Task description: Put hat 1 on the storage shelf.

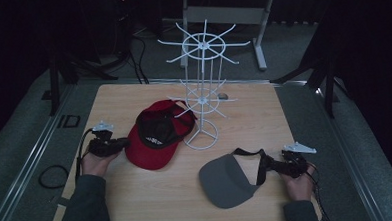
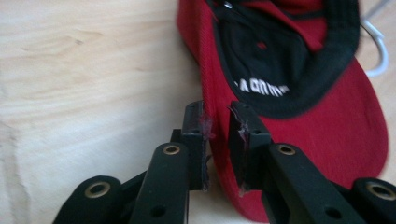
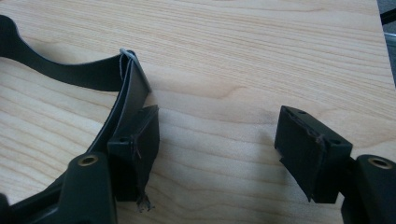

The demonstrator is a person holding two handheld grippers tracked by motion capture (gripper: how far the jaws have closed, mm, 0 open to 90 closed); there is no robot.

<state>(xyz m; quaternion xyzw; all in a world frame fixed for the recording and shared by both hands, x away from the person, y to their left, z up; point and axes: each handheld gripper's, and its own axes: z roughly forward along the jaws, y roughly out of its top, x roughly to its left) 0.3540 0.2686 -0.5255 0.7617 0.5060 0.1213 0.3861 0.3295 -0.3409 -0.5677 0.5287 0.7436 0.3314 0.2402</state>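
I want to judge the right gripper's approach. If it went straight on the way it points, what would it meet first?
Likely the grey visor's black strap, which already lies against one finger of the open right gripper; between the jaws, bare table.

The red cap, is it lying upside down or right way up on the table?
Upside down: the red cap shows its black inner lining and sweatband facing up, crown resting on the wooden table.
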